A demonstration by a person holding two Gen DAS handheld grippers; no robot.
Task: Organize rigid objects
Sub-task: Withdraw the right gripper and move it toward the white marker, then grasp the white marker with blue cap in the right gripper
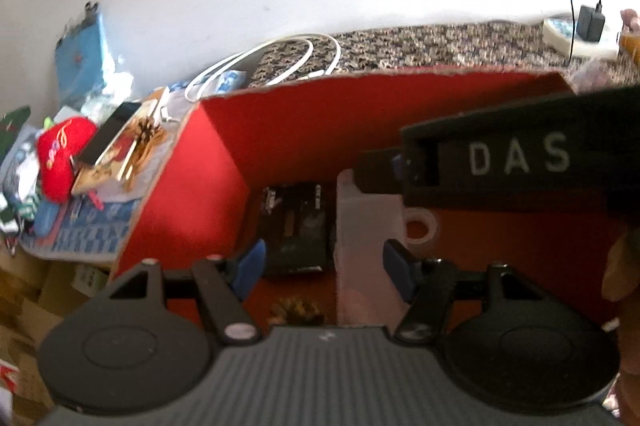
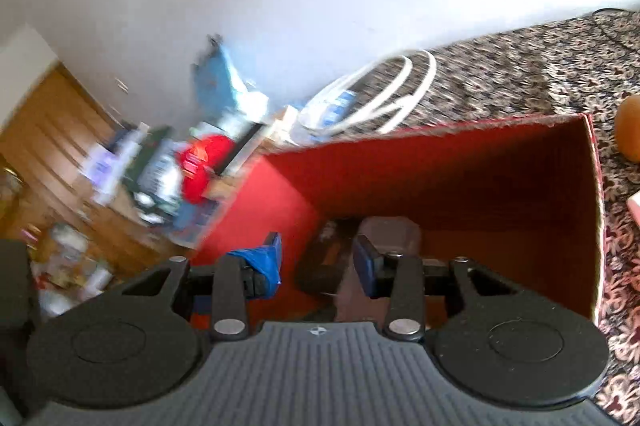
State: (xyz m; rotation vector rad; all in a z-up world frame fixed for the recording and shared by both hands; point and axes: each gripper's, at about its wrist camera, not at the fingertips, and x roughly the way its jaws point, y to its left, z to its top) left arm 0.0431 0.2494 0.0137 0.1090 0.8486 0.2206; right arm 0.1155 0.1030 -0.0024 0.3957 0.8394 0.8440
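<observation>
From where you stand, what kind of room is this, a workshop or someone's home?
Most likely a lived-in home: a patterned cloth covers the surface under the red cardboard box, a wooden door shows at the side, and household clutter, including a coiled white cable, is piled against the plain wall.

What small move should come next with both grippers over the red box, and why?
Probably lift the left gripper up and out. Its fingers are open and hold nothing, while a translucent white container and a dark packet already lie in the red box. The right gripper is open over the box too, so neither carries anything to place.
</observation>
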